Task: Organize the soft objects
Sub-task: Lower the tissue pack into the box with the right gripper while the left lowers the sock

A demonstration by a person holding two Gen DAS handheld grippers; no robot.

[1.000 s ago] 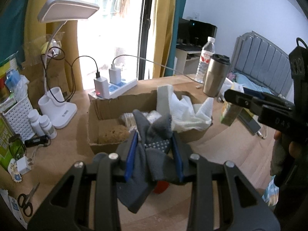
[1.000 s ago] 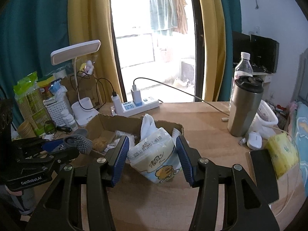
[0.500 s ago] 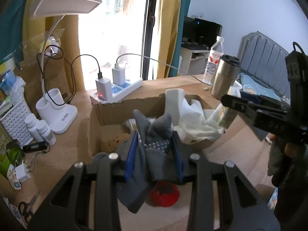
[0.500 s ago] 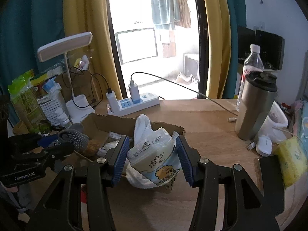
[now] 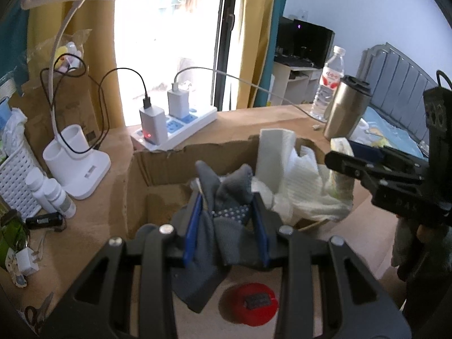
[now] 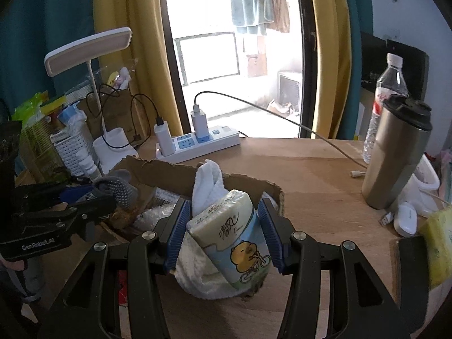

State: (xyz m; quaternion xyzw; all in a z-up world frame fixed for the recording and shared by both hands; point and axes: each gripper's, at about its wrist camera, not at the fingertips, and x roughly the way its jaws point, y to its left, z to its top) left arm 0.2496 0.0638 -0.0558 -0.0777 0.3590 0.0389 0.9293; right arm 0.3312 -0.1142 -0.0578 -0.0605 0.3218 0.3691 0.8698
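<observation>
My left gripper (image 5: 226, 220) is shut on a grey sock with white grip dots (image 5: 226, 197), held just over the near edge of an open cardboard box (image 5: 158, 163); the sock's loose end hangs below the fingers. In the right wrist view, my right gripper (image 6: 223, 223) is shut on a soft tissue pack with a yellow cartoon animal (image 6: 234, 237), above the box's right end (image 6: 265, 186) and a white towel (image 6: 209, 180) inside it. The left gripper (image 6: 93, 195) and its sock (image 6: 118, 186) show at the left there. The right gripper (image 5: 350, 158) shows at the right of the left wrist view.
A white desk lamp (image 5: 76, 169), a power strip with chargers (image 5: 175, 124), a white basket and small bottles (image 5: 50, 192) stand left and behind the box. A steel tumbler (image 6: 395, 158) and water bottle (image 6: 389, 84) stand at the right. A red round object (image 5: 248, 302) lies below the left gripper.
Both grippers have moved forward and a little down towards the box, each keeping its grip. The box and its towel now look nearer in both views.
</observation>
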